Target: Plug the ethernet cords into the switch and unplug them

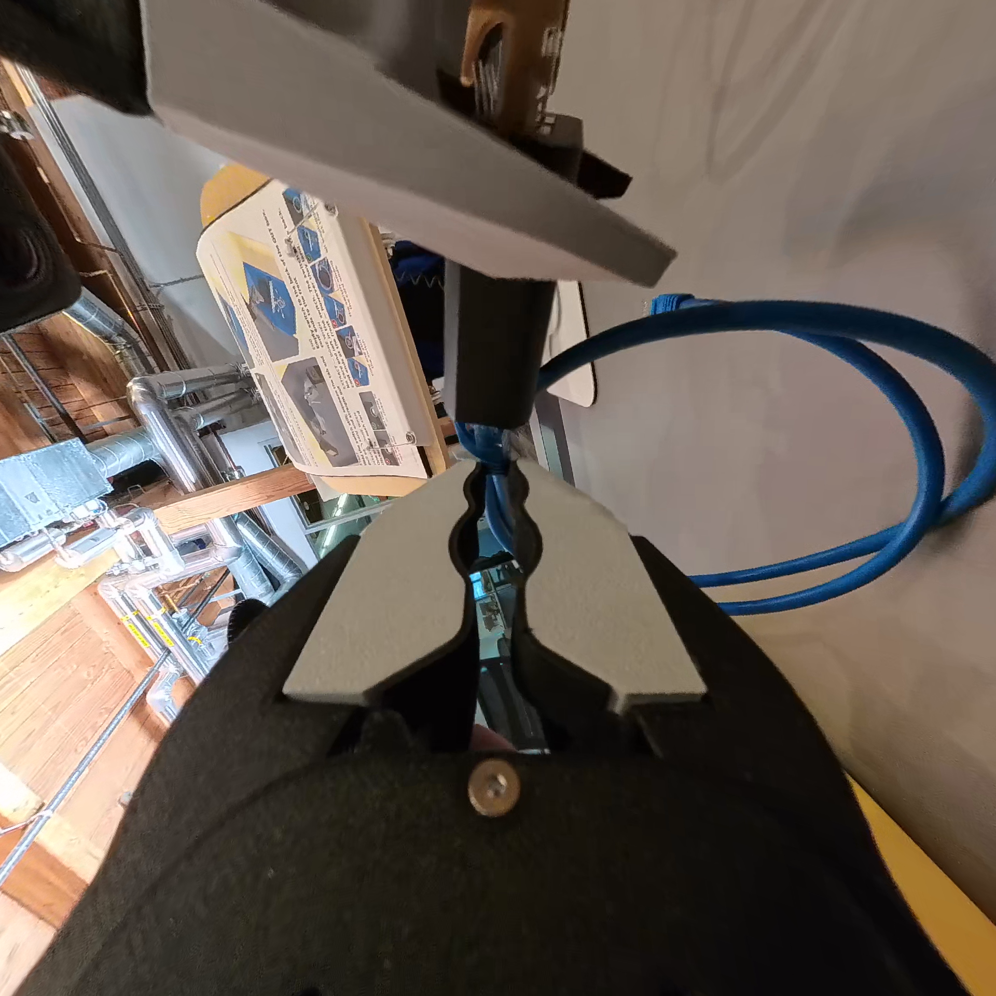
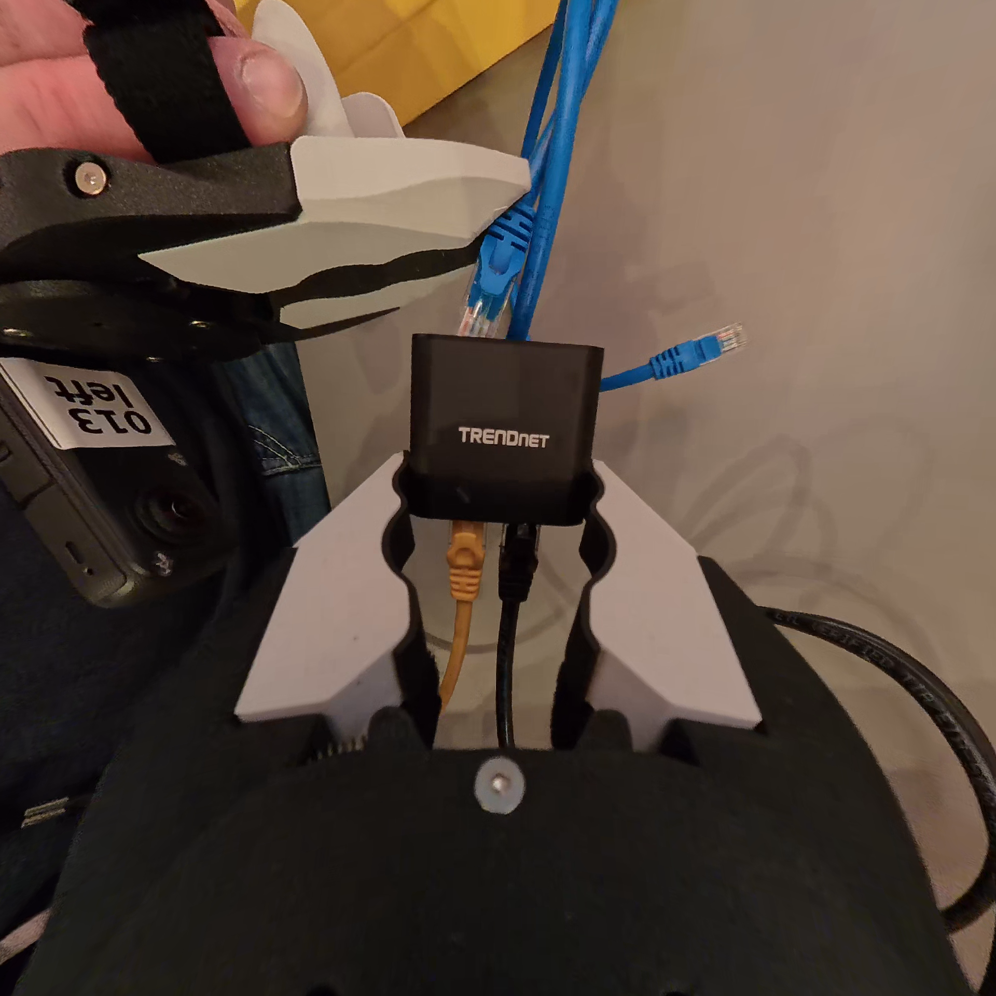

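Note:
My right gripper [image 2: 501, 481] is shut on the near end of the small black switch [image 2: 506, 399]. A yellow cord [image 2: 463, 571] and a black cord [image 2: 514, 566] are plugged into the switch's near face. My left gripper [image 2: 501, 215] comes in from the left, shut on blue ethernet cords [image 2: 555, 108] just behind their plugs [image 2: 488, 291]. The plug tips meet the switch's far edge; how deep they sit is hidden. In the left wrist view, my left gripper [image 1: 496, 469] pinches the blue cord [image 1: 493, 501] right below the switch [image 1: 501, 350].
A loose blue plug [image 2: 700, 350] lies on the grey table [image 2: 808, 215] to the right of the switch. The blue cord loops [image 1: 889, 431] lie on the table. A thick black cable [image 2: 948, 754] curves at the right. A yellow sheet [image 2: 420, 48] lies at the far edge. A person's hand [image 2: 81, 81] holds the left gripper. Some 8 cm of space lies between my two pairs of fingers.

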`<state>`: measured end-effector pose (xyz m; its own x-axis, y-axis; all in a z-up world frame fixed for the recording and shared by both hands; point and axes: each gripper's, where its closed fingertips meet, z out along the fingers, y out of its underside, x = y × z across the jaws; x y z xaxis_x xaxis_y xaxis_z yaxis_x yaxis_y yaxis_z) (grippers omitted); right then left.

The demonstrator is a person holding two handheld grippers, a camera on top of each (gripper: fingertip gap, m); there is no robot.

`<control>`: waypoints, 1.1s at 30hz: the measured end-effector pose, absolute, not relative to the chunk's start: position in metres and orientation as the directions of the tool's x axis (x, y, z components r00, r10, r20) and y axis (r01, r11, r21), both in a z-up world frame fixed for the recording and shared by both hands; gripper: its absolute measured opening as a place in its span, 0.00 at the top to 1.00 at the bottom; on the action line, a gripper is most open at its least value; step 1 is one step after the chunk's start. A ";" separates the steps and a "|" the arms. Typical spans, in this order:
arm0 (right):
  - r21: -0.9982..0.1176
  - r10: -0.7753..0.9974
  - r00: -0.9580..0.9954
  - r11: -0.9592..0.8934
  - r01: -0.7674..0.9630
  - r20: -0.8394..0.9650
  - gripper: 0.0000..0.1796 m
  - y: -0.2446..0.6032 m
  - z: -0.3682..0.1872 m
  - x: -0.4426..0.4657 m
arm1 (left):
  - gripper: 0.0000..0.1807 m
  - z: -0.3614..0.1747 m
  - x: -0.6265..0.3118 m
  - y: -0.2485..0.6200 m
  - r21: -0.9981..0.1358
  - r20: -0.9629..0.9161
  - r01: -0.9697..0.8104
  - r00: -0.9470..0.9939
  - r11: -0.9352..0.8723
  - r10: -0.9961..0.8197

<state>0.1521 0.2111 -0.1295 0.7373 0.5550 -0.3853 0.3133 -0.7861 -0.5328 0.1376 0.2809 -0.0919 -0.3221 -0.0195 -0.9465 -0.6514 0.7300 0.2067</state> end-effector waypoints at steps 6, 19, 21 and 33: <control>-0.537 0.529 0.738 -0.800 0.268 -0.419 0.66 0.213 -0.132 0.151 | 0.96 -0.095 0.140 0.285 0.227 -0.941 -0.657 -0.339 0.719 -0.013; -0.536 0.444 0.772 -0.829 0.160 -0.455 0.66 0.219 -0.138 0.158 | 0.96 -0.099 0.144 0.285 0.233 -0.939 -0.680 -0.343 0.695 -0.021; -0.543 0.457 0.774 -0.821 0.178 -0.438 0.67 0.219 -0.139 0.159 | 0.96 -0.099 0.145 0.283 0.236 -0.939 -0.669 -0.344 0.705 -0.012; -0.569 0.495 0.786 -0.789 0.229 -0.369 0.67 0.225 -0.141 0.151 | 0.97 -0.073 0.151 0.275 0.164 -0.970 -0.682 -0.243 0.712 -0.010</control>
<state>0.1512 0.2250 -0.1407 0.7865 0.4950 -0.3693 0.2294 -0.7893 -0.5695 0.1508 0.2750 -0.0728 -0.2432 -0.0098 -0.9699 -0.6825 0.7123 0.1639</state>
